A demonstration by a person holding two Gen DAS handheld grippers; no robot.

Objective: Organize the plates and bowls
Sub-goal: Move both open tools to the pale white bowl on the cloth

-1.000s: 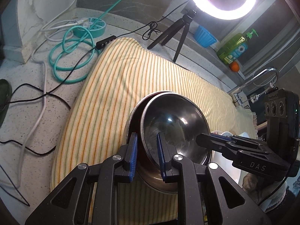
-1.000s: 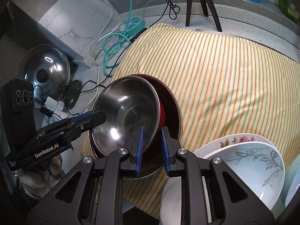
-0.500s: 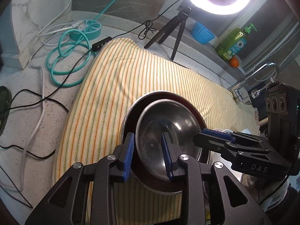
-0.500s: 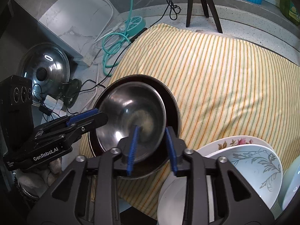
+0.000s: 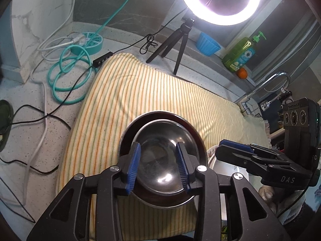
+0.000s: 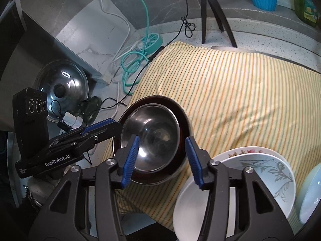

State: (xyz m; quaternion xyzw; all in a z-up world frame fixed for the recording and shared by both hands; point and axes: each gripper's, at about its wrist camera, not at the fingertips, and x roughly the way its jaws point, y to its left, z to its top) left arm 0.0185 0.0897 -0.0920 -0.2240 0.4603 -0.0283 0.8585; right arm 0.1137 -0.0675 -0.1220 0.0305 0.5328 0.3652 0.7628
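Observation:
A steel bowl (image 5: 160,150) sits nested inside a larger dark bowl (image 5: 128,136) on the yellow striped towel (image 5: 130,92). My left gripper (image 5: 158,166) is open above the bowl's near edge, holding nothing. My right gripper (image 6: 161,160) is open above the same steel bowl (image 6: 152,138), which rests in the dark bowl (image 6: 183,120), and holds nothing. White floral plates (image 6: 258,172) are stacked at the lower right of the right wrist view. The right gripper also shows in the left wrist view (image 5: 226,146), and the left gripper in the right wrist view (image 6: 108,124).
A ring light on a tripod (image 5: 218,0) stands behind the towel. Teal and white cables (image 5: 68,70) lie at the left. A blue cup (image 5: 207,45), soap bottle (image 5: 240,54) and faucet (image 5: 266,84) are at the back right. A steel pot lid (image 6: 62,88) leans at the left.
Both grippers let go of the steel bowl and opened wide. The bowl, tilted a second ago, now lies level inside the dark bowl. Both grippers drew back a little.

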